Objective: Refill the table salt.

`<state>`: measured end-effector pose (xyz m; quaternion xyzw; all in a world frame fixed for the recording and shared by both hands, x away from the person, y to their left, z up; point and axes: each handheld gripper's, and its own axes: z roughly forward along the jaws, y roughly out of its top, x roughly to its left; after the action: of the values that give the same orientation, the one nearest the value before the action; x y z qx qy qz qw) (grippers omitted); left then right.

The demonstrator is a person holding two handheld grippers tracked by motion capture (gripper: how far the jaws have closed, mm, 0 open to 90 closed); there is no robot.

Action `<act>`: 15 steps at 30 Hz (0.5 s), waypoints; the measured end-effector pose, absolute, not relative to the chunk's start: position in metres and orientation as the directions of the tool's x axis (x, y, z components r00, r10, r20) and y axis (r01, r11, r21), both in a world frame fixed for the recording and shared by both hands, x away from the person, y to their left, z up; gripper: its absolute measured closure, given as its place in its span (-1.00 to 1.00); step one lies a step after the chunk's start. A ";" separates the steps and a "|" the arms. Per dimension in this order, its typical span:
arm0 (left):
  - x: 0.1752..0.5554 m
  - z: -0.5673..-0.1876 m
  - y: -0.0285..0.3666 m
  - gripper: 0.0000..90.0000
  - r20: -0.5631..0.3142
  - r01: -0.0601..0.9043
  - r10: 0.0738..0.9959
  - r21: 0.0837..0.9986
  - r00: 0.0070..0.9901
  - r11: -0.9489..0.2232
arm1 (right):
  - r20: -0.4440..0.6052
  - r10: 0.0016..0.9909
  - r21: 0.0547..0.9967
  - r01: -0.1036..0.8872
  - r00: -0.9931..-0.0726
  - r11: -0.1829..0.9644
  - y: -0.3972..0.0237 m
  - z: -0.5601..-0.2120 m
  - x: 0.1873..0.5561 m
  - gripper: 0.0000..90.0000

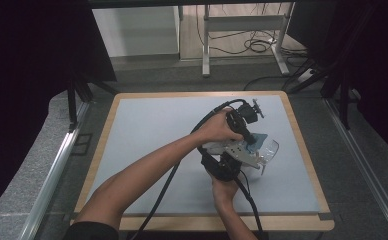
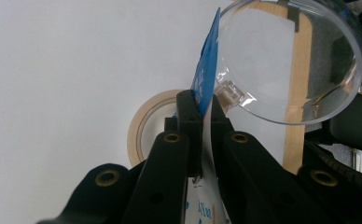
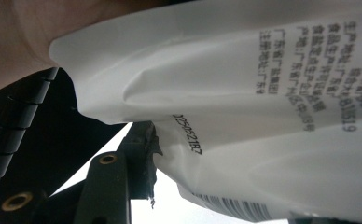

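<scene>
White plastic, printed with black characters and a barcode, takes up most of the right gripper view: it is a packet [image 3: 263, 116], cut off at the frame edges, and it hides one jaw of the right gripper [image 3: 156, 154] completely. The visible jaw presses against a fold at the packet's lower edge, so this gripper appears clamped on the packet, though the poor view leaves that unsure. In the high view both hands crowd together over the grey table [image 1: 147, 130], and the packet there is hard to make out. The left gripper [image 2: 202, 109] has its jaws together on the packet's blue edge, which stands just beside a clear plastic bowl [image 2: 281, 60]. A roll of tape [image 2: 149, 123] lies behind the jaws, half hidden.
</scene>
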<state>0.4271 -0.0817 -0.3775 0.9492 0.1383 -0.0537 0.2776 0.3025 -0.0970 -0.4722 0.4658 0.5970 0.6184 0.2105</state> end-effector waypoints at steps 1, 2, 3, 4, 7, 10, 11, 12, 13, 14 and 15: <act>0.427 -0.378 -0.081 1.00 -0.181 0.297 0.236 0.512 0.955 -0.806 | 0.324 0.817 0.935 0.295 -0.477 -0.198 -0.097 -0.473 0.302 0.13; 0.427 -0.379 -0.080 1.00 -0.182 0.298 0.237 0.511 0.954 -0.806 | 0.324 0.816 0.935 0.296 -0.478 -0.198 -0.096 -0.473 0.302 0.14; 0.427 -0.379 -0.079 1.00 -0.184 0.300 0.239 0.510 0.953 -0.806 | 0.323 0.816 0.935 0.296 -0.479 -0.197 -0.095 -0.474 0.302 0.14; 0.427 -0.380 -0.078 1.00 -0.183 0.301 0.240 0.509 0.953 -0.806 | 0.325 0.816 0.934 0.296 -0.479 -0.198 -0.095 -0.474 0.302 0.14; 0.426 -0.380 -0.077 1.00 -0.183 0.305 0.246 0.506 0.952 -0.807 | 0.325 0.813 0.934 0.299 -0.483 -0.195 -0.093 -0.475 0.301 0.14; 0.425 -0.380 -0.077 1.00 -0.183 0.306 0.247 0.509 0.952 -0.804 | 0.324 0.812 0.935 0.298 -0.485 -0.195 -0.093 -0.475 0.301 0.14; 0.426 -0.379 -0.077 1.00 -0.180 0.301 0.242 0.507 0.953 -0.808 | 0.323 0.812 0.935 0.297 -0.485 -0.194 -0.093 -0.475 0.301 0.14; 0.425 -0.379 -0.077 1.00 -0.178 0.299 0.242 0.507 0.954 -0.808 | 0.323 0.813 0.935 0.297 -0.485 -0.194 -0.093 -0.475 0.300 0.14; 0.425 -0.379 -0.077 1.00 -0.177 0.298 0.240 0.507 0.954 -0.809 | 0.322 0.812 0.935 0.297 -0.486 -0.193 -0.093 -0.475 0.300 0.14; 0.425 -0.380 -0.077 1.00 -0.180 0.302 0.244 0.510 0.953 -0.805 | 0.322 0.813 0.935 0.297 -0.486 -0.192 -0.093 -0.475 0.300 0.14; 0.425 -0.380 -0.077 1.00 -0.180 0.303 0.245 0.511 0.953 -0.804 | 0.322 0.813 0.935 0.297 -0.486 -0.192 -0.093 -0.475 0.300 0.14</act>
<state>0.4250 -0.0770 -0.3796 0.9484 0.1444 -0.0526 0.2774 0.3005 -0.0933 -0.4747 0.4623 0.6003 0.6185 0.2085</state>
